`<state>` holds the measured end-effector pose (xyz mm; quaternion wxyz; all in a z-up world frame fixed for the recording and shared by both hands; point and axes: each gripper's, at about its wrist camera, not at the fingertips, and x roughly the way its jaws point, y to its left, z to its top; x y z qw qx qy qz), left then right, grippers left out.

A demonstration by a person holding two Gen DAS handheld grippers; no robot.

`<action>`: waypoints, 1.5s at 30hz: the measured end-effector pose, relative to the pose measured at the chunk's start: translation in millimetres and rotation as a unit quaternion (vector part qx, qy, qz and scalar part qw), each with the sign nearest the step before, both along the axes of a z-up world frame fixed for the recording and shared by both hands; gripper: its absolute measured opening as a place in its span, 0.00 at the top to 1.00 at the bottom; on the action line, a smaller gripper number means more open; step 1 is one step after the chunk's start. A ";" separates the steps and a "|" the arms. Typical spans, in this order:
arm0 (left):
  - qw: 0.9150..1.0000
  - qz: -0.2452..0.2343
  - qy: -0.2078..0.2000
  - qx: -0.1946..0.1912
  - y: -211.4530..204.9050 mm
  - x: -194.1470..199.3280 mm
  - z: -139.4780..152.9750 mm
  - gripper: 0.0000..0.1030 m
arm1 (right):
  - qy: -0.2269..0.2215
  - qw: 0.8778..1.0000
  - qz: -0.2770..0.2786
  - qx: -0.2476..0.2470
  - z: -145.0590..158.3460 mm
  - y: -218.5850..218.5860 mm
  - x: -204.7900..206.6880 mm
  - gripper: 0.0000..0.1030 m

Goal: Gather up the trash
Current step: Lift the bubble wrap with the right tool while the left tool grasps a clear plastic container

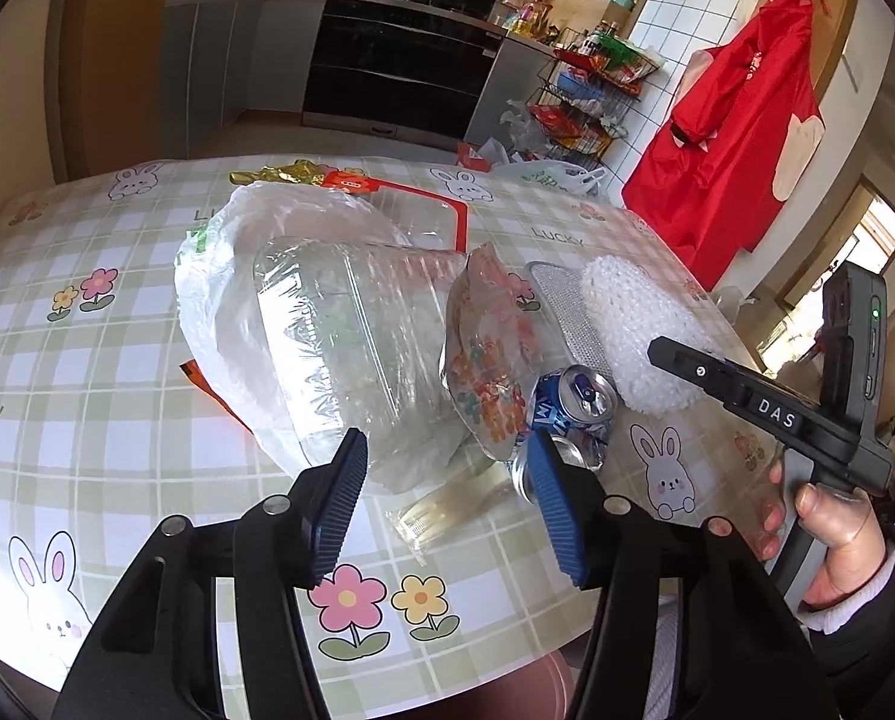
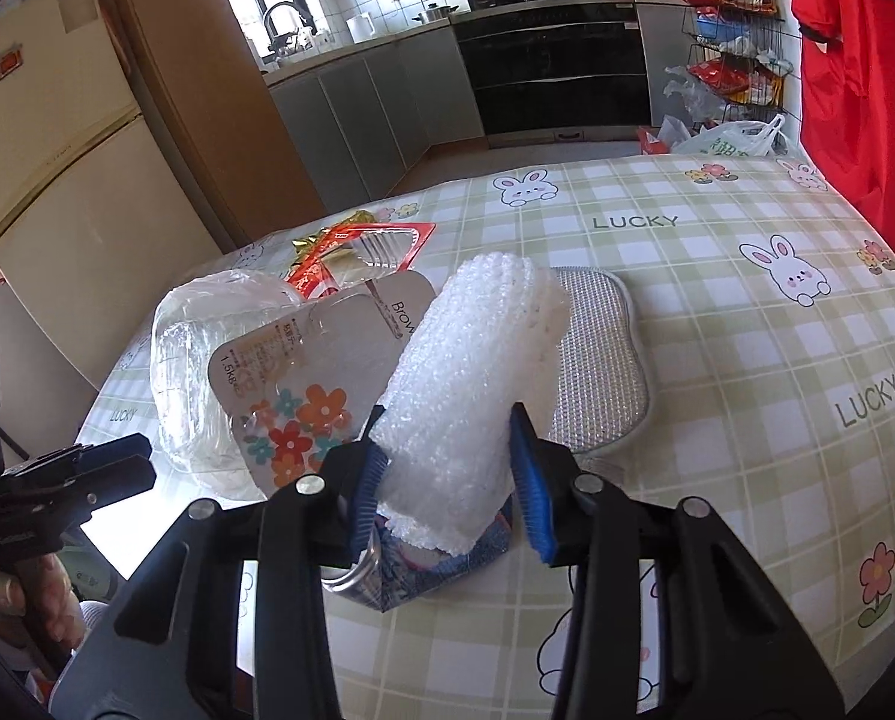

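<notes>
Trash lies on the checked bunny tablecloth (image 1: 117,372). In the left wrist view a clear plastic bag over a clear container (image 1: 339,336), a flowered wrapper (image 1: 486,354), a crushed blue can (image 1: 570,408), a flat clear wrapper (image 1: 447,504) and a bubble-wrap roll (image 1: 639,330) lie ahead. My left gripper (image 1: 444,504) is open and empty just before the bag and can. My right gripper (image 2: 447,474) is open with the bubble-wrap roll (image 2: 471,372) between its fingers, above the can (image 2: 387,570). The flowered wrapper (image 2: 303,384) and clear container (image 2: 189,372) lie to its left.
A silver mesh pad (image 2: 597,360) lies under the roll. A red-rimmed clear tray (image 1: 423,210) and gold foil (image 1: 285,174) sit farther back. A red garment (image 1: 729,138) hangs on the right. A wire rack (image 1: 585,96), plastic bags and kitchen counters stand beyond the table.
</notes>
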<state>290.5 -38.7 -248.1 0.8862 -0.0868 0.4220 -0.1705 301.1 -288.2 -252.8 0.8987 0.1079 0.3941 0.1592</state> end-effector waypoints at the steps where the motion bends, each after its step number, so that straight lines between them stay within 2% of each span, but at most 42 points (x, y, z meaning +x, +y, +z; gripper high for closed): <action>1: 1.000 0.008 -0.002 -0.002 3.1 1.7 1.5 0.47 | -0.001 1.000 0.001 0.001 0.5 -0.5 0.4 0.60; 6: 0.999 0.047 -0.006 0.007 25.1 13.9 1.1 0.48 | -0.004 1.000 0.004 0.000 0.9 2.8 -1.9 0.60; 8: 0.998 0.058 0.000 0.002 35.0 22.0 -3.3 0.55 | -0.002 1.000 0.005 -0.001 -0.3 4.1 -2.0 0.60; 16: 0.995 0.069 0.011 -0.069 56.3 47.8 -11.3 0.57 | 0.006 1.000 0.013 -0.009 -6.2 9.7 2.9 0.60; 19: 0.994 0.052 0.007 -0.093 58.5 54.3 -9.8 0.57 | 0.007 1.000 0.016 -0.012 -6.8 11.9 4.8 0.60; 23: 0.998 0.015 -0.007 -0.068 46.9 59.8 -6.7 0.57 | 0.008 1.000 0.016 -0.013 -7.2 13.2 8.0 0.60; 27: 0.997 0.010 0.024 -0.068 44.4 70.5 -22.5 0.57 | 0.008 1.000 0.018 -0.014 -7.6 14.5 8.6 0.60; 33: 0.998 0.007 0.025 -0.053 35.9 76.1 -28.3 0.59 | 0.011 1.000 0.017 -0.016 -8.4 13.4 8.6 0.60; 38: 0.998 0.010 -0.004 -0.063 36.0 69.2 -7.2 0.68 | 0.002 1.000 0.013 -0.016 -1.4 9.8 5.9 0.60; 45: 0.993 -0.015 -0.098 -0.062 25.0 44.6 52.6 0.76 | -0.009 1.000 0.010 -0.013 8.9 6.6 3.2 0.60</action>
